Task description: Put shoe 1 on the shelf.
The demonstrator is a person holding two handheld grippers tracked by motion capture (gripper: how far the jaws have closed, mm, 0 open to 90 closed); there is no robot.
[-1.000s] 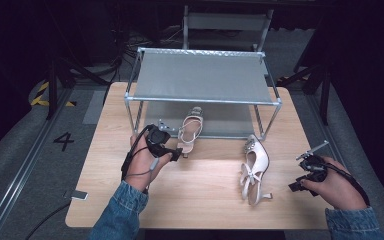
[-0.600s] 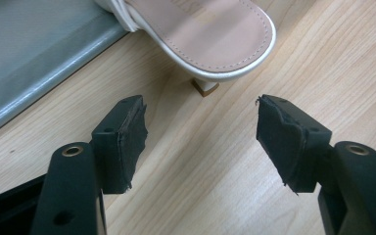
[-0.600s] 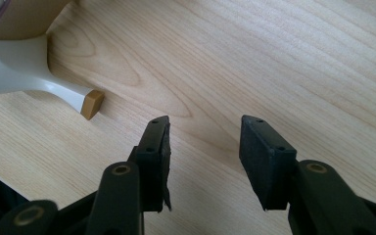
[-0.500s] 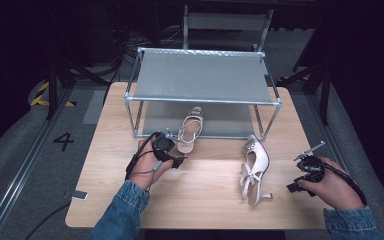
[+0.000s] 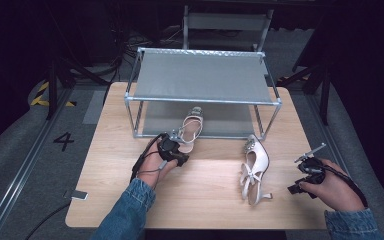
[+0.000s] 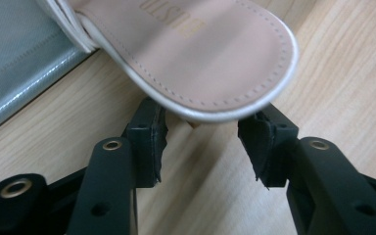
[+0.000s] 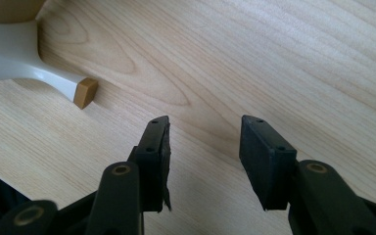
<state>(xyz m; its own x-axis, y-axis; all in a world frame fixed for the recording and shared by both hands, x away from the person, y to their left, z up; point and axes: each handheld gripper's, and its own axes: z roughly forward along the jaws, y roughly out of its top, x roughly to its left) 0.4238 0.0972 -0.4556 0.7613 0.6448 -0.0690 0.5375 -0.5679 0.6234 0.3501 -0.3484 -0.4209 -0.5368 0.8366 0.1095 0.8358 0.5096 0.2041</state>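
Observation:
A white heeled sandal [image 5: 192, 128] lies with its toe under the rack and its heel end toward me. My left gripper [image 5: 178, 151] is at that heel end. In the left gripper view the sandal [image 6: 196, 49] has its rounded beige insole just above the open left gripper [image 6: 203, 142], one jaw on each side of the heel, not closed on it. A second white sandal [image 5: 254, 162] lies on its side at the right. My right gripper [image 5: 301, 178] is open over bare wood, right of that shoe. Its heel [image 7: 54, 78], with a tan tip, lies up and left of the right gripper [image 7: 203, 147].
A metal shoe rack [image 5: 202, 77] with grey fabric shelves stands at the back of the wooden table [image 5: 205, 200]. Its lower shelf [image 6: 14, 63] lies just past the left sandal. Rack legs [image 5: 136, 120] flank the sandal's toe.
My left gripper has moved right and forward until its jaws straddle the left sandal's heel end. The right gripper has barely shifted.

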